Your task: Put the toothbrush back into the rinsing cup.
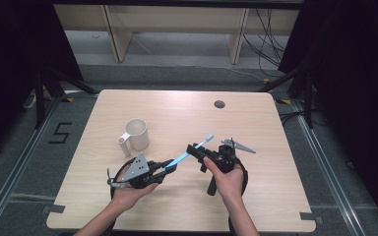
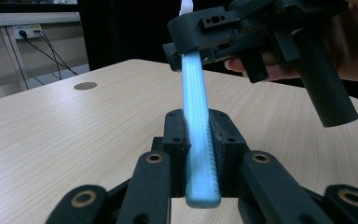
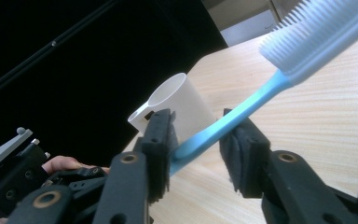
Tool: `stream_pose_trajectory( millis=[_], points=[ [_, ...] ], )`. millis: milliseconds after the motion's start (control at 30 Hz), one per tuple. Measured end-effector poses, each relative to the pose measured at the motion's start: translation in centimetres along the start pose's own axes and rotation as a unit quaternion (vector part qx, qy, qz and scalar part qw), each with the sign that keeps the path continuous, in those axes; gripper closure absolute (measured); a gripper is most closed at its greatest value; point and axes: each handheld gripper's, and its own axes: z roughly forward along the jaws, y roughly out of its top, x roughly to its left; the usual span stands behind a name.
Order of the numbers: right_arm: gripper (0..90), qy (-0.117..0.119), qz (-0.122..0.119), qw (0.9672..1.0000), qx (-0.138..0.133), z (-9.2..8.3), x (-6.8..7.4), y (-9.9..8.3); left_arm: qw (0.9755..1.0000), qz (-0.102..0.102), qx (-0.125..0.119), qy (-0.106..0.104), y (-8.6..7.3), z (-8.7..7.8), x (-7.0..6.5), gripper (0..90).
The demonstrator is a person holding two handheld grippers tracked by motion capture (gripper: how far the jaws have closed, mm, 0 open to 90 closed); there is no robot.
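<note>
Left gripper (image 2: 198,140) clenched on toothbrush (image 2: 196,116); right gripper (image 3: 200,149) fingers around neck, seemingly not pressing.

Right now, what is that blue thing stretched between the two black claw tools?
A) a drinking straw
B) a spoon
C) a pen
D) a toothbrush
D: the blue toothbrush ends in a pale head with rows of bristles, seen up close in the right gripper view, and the left gripper clamps its handle end.
</note>
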Motion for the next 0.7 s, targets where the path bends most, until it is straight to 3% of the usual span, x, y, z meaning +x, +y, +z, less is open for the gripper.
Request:
stream_pose_trajectory(
  millis=[100,133,233,367,400,433,467,533,600,633,667,700],
  points=[
    [66.4,0.008,0.006,0.9999,-0.003,-0.1,0.1,0.0,1.0000,0.001,0.003,0.001,0.0,0.0,0.0,77.6],
    [67.9,0.001,-0.009,0.9999,-0.011,0.0,-0.2,0.1,1.0000,0.001,0.004,0.002,0.0,0.1,-0.1,77.6],
    [69.7,0.008,-0.003,0.9999,-0.010,-0.1,-0.1,0.1,1.0000,-0.001,0.006,0.001,-0.1,0.2,-0.1,77.5],
    [75.0,0.028,0.002,0.9995,-0.015,-0.3,0.1,0.2,0.9999,0.002,0.010,-0.002,-0.4,0.6,-0.1,76.9],
    [83.9,0.040,0.006,0.9990,-0.020,-0.4,0.3,0.3,0.9996,0.006,0.029,0.003,-0.5,0.7,-0.2,75.6],
    [83.9,0.040,0.006,0.9990,-0.020,-0.4,0.3,0.3,0.9996,0.006,0.029,0.003,-0.5,0.7,-0.2,73.7],
    [85.9,0.042,-0.022,0.9986,-0.023,-0.6,0.8,0.4,0.9995,0.006,0.030,0.004,-0.6,0.7,-0.1,71.4],
    [85.9,0.044,-0.026,0.9984,-0.023,-0.7,0.9,0.5,0.9993,0.005,0.037,0.005,-0.6,0.7,-0.1,69.7],
    [86.0,0.039,-0.055,0.9975,-0.021,-0.8,1.4,0.9,0.9989,0.011,0.046,0.003,-0.3,0.6,-0.3,60.3],
    [86.0,0.036,-0.047,0.9981,-0.014,-1.0,1.7,1.0,0.9989,0.011,0.046,0.003,-0.3,0.6,-0.3,57.6],
    [86.0,0.032,-0.073,0.9966,-0.021,-1.0,1.6,1.1,0.9991,0.007,0.041,-0.002,0.0,0.4,-0.4,55.0],
    [86.0,0.032,-0.073,0.9966,-0.021,-1.0,1.6,1.1,0.9991,0.007,0.041,-0.002,0.0,0.4,-0.4,52.9]
  ],
)
